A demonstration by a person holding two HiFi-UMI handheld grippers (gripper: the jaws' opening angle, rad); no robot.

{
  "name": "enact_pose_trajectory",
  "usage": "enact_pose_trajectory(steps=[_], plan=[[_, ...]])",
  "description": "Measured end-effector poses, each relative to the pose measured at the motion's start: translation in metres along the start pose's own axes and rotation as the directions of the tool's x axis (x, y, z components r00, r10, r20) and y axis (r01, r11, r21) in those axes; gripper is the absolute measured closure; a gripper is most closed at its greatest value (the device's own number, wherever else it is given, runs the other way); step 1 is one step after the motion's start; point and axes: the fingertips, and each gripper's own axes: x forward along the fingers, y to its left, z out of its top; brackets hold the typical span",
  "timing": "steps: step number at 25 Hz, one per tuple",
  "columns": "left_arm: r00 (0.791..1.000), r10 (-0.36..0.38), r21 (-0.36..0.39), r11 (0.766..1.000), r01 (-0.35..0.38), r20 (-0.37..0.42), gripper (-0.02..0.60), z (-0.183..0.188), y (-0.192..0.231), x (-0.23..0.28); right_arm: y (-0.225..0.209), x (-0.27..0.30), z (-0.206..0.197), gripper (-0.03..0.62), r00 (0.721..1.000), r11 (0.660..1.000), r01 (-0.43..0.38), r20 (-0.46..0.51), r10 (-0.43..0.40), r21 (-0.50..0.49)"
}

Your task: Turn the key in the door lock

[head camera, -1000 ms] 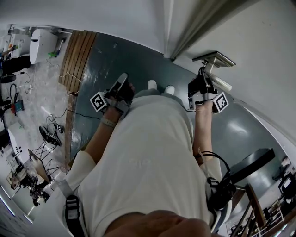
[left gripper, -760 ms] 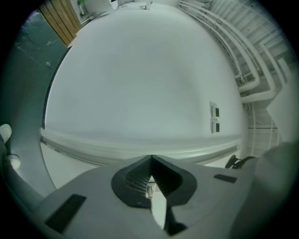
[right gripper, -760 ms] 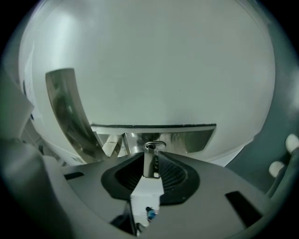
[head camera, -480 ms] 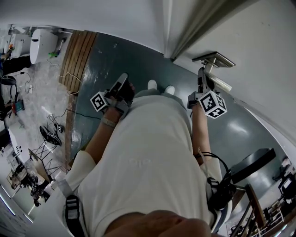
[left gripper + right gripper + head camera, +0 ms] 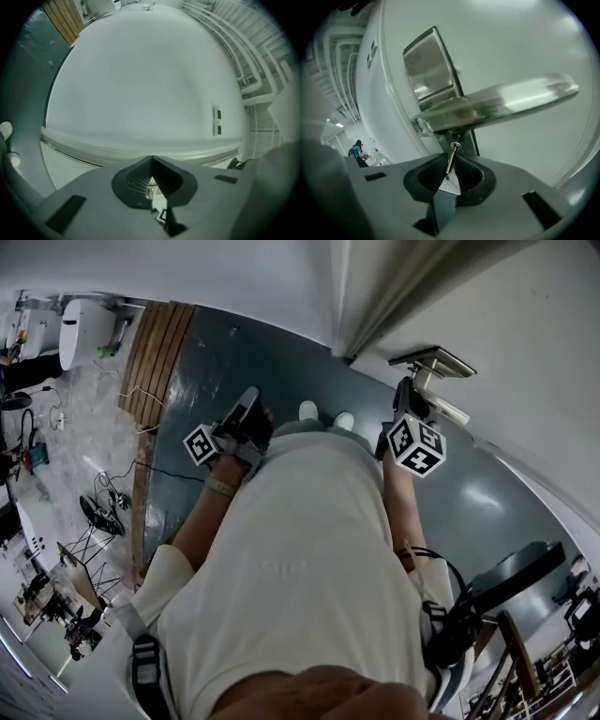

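Head view: the lever handle (image 5: 436,360) juts from the white door (image 5: 525,352). The right gripper (image 5: 411,395) is right under that handle with its tips at the door. The left gripper (image 5: 249,397) hangs well away from the handle, on the far side of the person's body, so the right hand is plainly the nearer one. The key itself cannot be seen here, because the gripper covers it.

Left gripper view: the left gripper (image 5: 152,158) has its jaws together with nothing between them. It faces a bare white wall (image 5: 140,79), and neither handle nor lock shows here.

Right gripper view: this is the only view that shows the key (image 5: 451,161). It sits just below the lever handle (image 5: 501,105), at the foot of the steel lock plate (image 5: 429,65). It is seen edge-on, straight ahead between the jaws of the right gripper (image 5: 451,157). Those jaws are closing on it, and the pads appear to meet its two flat faces. The key's shaft runs away from the gripper into the door, along the line the gripper points. Its head stands close to upright, leaning a little. I judge that turning it calls for a roll of the wrist about that shaft line, not a push sideways.
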Motion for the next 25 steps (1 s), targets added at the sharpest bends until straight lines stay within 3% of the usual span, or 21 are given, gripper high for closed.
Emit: enact_pose_trajectory(steps=[4, 8, 11, 17, 19, 25], plan=[[1.000, -0.001, -0.011, 1.000, 0.001, 0.005, 0.574, 0.0009, 0.0037, 0.0013, -0.0026, 0.0038, -0.0021, 0.537, 0.998, 0.986, -0.055, -0.003, 0.056, 0.160], [1.000, -0.001, -0.012, 1.000, 0.001, -0.004, 0.574, 0.0014, 0.0046, 0.0043, -0.0010, 0.0071, 0.0007, 0.540, 0.991, 0.921, -0.129, 0.021, 0.130, 0.368], [1.000, -0.001, -0.015, 1.000, 0.001, -0.001, 0.574, 0.0026, 0.0044, 0.0052, 0.0011, 0.0080, 0.0028, 0.540, 0.974, 0.814, -0.217, 0.059, 0.221, 0.539], [1.000, 0.005, -0.012, 1.000, -0.005, -0.006, 0.574, 0.0007, 0.0021, 0.0060, -0.0035, 0.0025, 0.0012, 0.539, 0.939, 0.547, -0.315, 0.169, 0.300, 0.776], [1.000, 0.007, -0.011, 1.000, -0.007, -0.006, 0.574, 0.0003, 0.0020, 0.0055, -0.0063, 0.0021, -0.0016, 0.537, 0.920, 0.458, -0.357, 0.222, 0.322, 0.815], [1.000, 0.013, -0.008, 1.000, -0.013, -0.007, 0.574, 0.0016, 0.0010, 0.0052, -0.0069, 0.0027, -0.0013, 0.537, 0.857, 0.259, -0.459, 0.347, 0.380, 0.850]])
